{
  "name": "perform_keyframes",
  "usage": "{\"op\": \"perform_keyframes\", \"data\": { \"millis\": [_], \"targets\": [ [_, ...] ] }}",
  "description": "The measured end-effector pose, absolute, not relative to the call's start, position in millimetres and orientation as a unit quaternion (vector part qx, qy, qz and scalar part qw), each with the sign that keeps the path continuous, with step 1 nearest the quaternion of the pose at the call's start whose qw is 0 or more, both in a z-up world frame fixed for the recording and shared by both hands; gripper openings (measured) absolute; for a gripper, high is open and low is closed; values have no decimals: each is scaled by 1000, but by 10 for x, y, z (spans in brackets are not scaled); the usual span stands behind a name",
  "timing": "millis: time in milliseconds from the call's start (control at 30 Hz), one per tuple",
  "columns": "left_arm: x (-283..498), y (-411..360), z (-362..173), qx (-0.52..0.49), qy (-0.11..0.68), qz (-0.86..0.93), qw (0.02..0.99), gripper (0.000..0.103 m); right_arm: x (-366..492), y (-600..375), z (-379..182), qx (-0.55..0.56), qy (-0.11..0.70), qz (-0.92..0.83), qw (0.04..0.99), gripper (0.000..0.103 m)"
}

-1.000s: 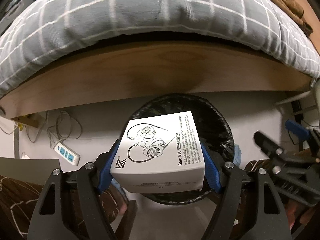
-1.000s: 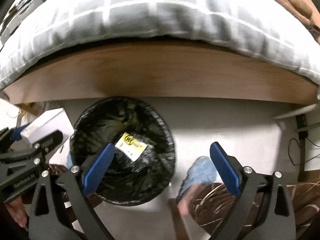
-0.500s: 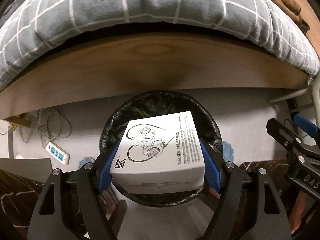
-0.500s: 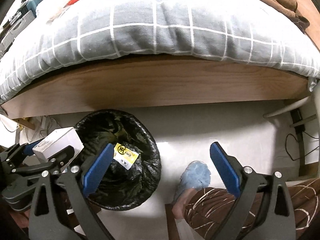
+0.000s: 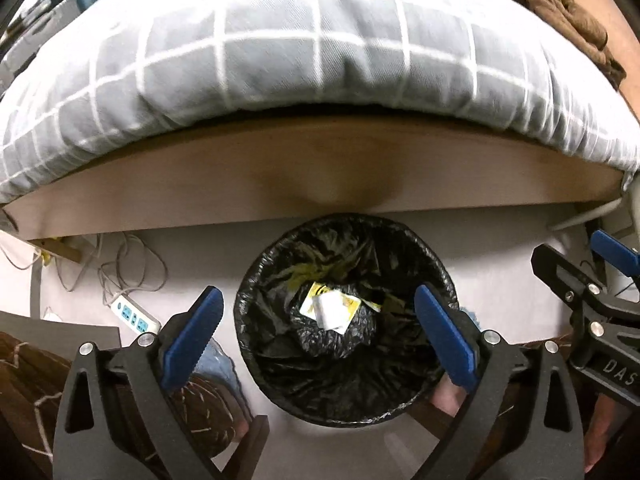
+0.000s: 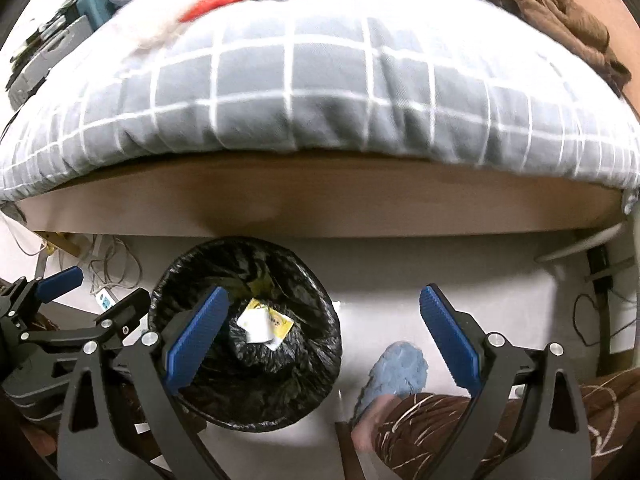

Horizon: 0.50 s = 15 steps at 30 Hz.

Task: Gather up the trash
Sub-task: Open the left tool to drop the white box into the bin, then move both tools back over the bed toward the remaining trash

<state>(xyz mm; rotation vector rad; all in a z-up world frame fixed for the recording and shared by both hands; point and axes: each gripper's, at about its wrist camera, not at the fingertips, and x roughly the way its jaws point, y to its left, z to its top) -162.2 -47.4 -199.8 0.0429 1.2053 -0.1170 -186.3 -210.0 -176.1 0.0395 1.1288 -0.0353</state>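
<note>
A round bin with a black bag [image 5: 420,256] stands on the floor by the bed; it also shows in the right wrist view [image 6: 192,264]. The white earphone box [image 5: 332,311] lies inside it on a black bundle with a yellow label, and it shows in the right wrist view too [image 6: 256,325]. My left gripper [image 5: 318,332] is open and empty above the bin. My right gripper [image 6: 322,336] is open and empty, over the bin's right rim and the floor. The left gripper also shows in the right wrist view [image 6: 92,304].
A bed with a grey checked duvet [image 5: 304,60] and a wooden side board [image 5: 280,176] rises behind the bin. A power strip with cables [image 5: 132,314] lies on the floor at left. A blue slipper and a leg [image 6: 394,372] are right of the bin.
My left gripper has opened and let go of the white box, which now lies in the bin. Both views have tilted up a little toward the bed.
</note>
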Motion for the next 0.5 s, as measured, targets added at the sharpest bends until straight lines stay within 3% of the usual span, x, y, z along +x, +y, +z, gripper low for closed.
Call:
{"op": "perform_keyframes", "data": {
  "millis": [500],
  "targets": [
    [-1500, 6, -1215, -10, 509, -31, 860, 95, -1711, -1784, -957, 0, 464, 7, 886, 93]
  ]
}}
